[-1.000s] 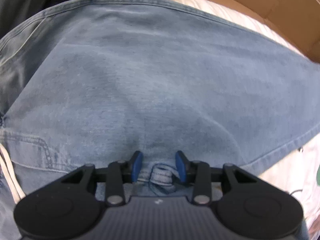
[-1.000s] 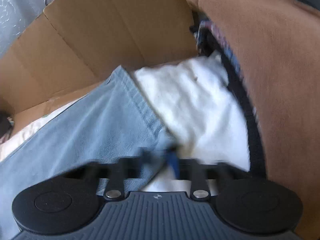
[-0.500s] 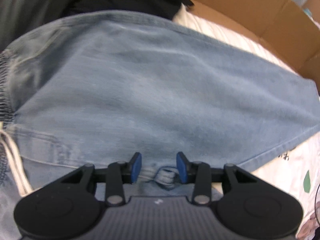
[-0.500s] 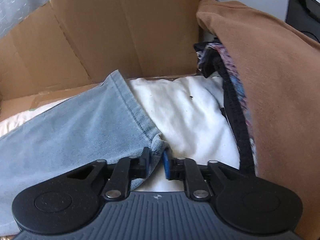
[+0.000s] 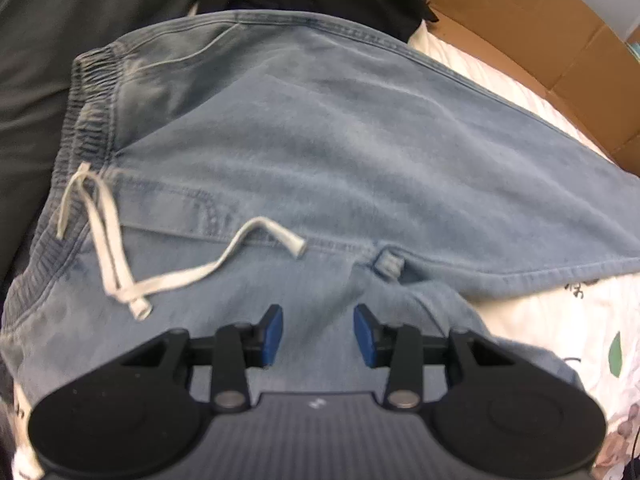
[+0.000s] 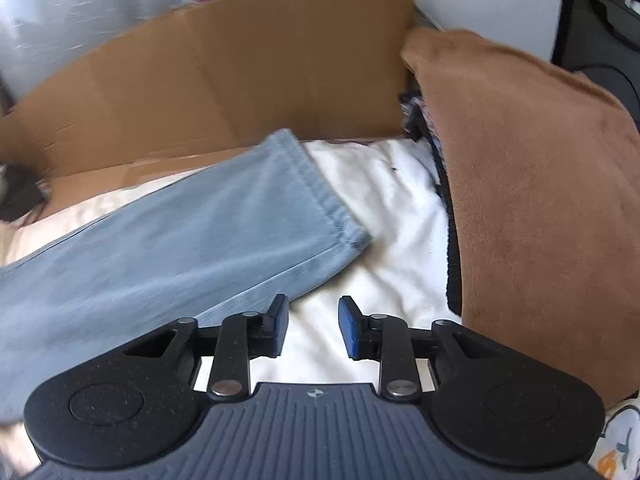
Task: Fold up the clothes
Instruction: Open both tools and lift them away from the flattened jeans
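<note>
White bedding (image 6: 384,208) carried pale denim trousers (image 5: 320,140), long axis running from waistband at upper left to hem (image 6: 320,192); left gripper (image 5: 318,334) and right gripper (image 6: 313,326) hovered open, empty.

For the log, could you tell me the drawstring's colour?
Off-white drawstring, clearest in the left wrist view.

Even, soft daylight in both views; no hard shadows. Brightest on white bedding (image 6: 384,216) right of the denim trousers (image 6: 168,248), near washed-out, faint grey shadow just under the hem. Motion blur across trousers (image 5: 320,152) and drawstring (image 5: 116,264) in left wrist view; cardboard (image 6: 240,72) behind the trousers smeared too. Strong fisheye bowing at edges, dark corner vignetting.
</note>
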